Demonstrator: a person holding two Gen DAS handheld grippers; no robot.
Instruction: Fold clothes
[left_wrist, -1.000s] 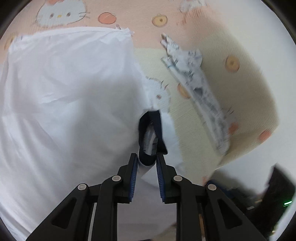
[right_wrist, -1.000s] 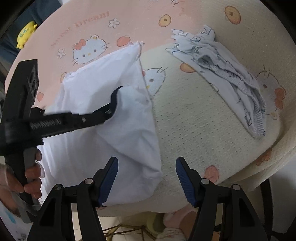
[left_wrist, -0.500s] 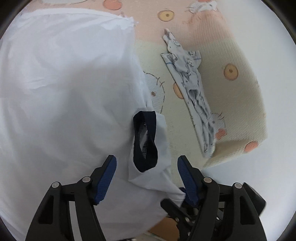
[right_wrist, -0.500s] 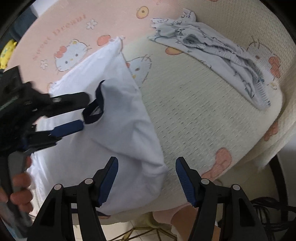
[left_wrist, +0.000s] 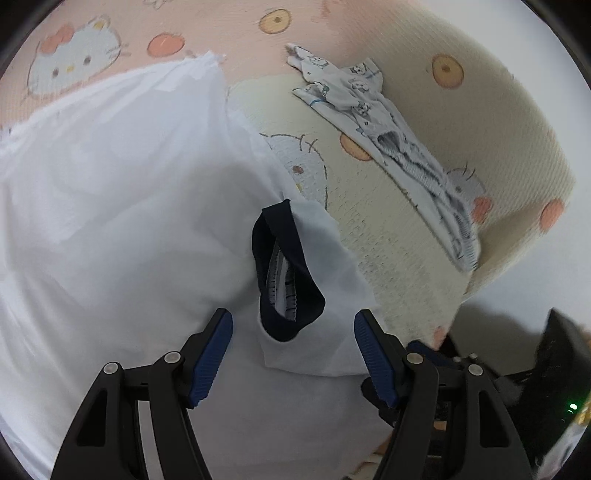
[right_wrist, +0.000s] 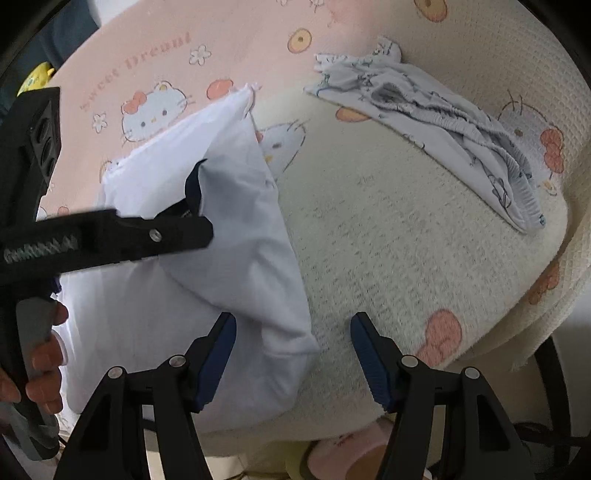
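Left tool (left_wrist: 293, 332) spread wide, hovering over white shirt (left_wrist: 122, 206), nothing pinched. Dark-trimmed sleeve cuff (left_wrist: 286, 269) folded onto shirt, just ahead of blue pads. Right tool (right_wrist: 293, 343) also spread, over shirt's lower right corner. Shirt lies on cartoon-cat blanket (right_wrist: 369, 236); patterned grey garment (right_wrist: 436, 125) well apart, to shirt's right.

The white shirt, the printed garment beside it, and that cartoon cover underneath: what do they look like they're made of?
White shirt: thin, matte woven or knit fabric, probably cotton; it creases softly, with a dark ribbed cuff.
Printed garment: light cloth with a gathered elastic edge.
Cartoon cover: textured, waffle-like weave, likely a cotton blanket.
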